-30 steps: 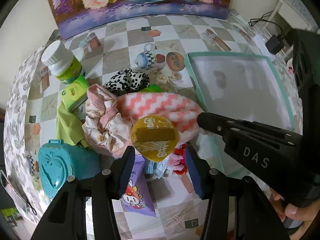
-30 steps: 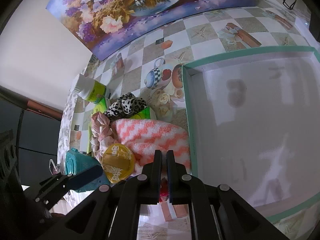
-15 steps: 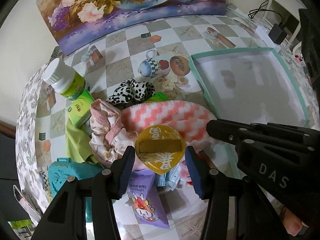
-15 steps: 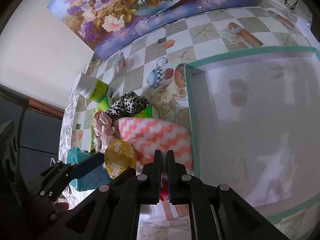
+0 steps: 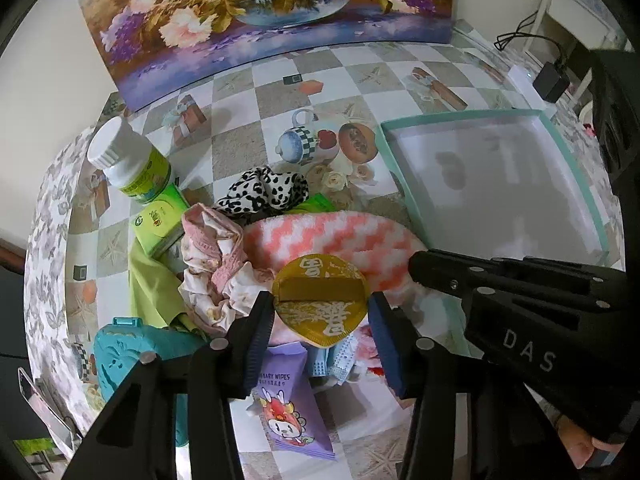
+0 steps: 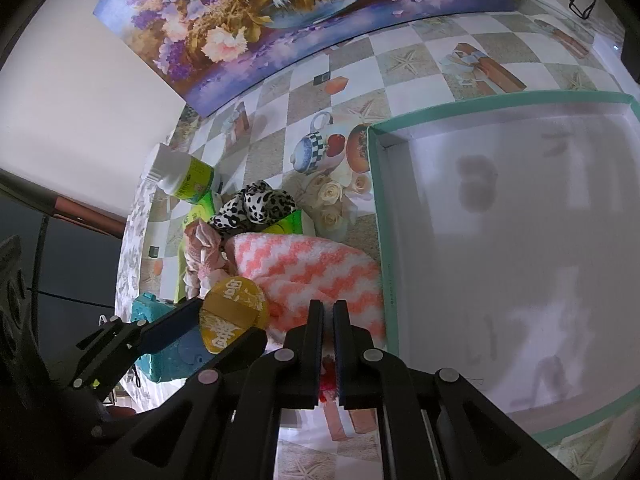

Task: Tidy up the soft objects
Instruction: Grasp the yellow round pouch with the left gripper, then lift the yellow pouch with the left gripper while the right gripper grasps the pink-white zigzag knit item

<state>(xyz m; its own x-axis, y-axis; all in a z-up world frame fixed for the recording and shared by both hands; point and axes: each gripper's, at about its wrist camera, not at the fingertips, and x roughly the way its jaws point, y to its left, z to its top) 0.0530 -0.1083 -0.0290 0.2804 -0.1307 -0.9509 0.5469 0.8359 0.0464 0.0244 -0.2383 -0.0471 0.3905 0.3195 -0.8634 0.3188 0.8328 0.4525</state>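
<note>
My left gripper (image 5: 320, 320) brackets the gold pouch (image 5: 322, 300), jaws not yet gripping; striped towel (image 5: 332, 236) at twelve o'clock. Right gripper (image 6: 328, 320) clenched, empty.

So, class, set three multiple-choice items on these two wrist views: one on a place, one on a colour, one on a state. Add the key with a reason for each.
1. Where is the leopard scrunchie?
A. inside the tray
B. on the pile, behind the striped sock
C. under the wipes pack

2. What colour is the tray rim?
A. teal
B. red
C. black

3. How do the right gripper fingers stand?
A. wide apart
B. clamped on the bottle
C. closed together, holding nothing

Key:
1 B, since it lies just beyond the pink and white sock.
2 A, as the teal edge frames a white floor.
3 C, since both pads nearly meet with nothing between them.
</note>
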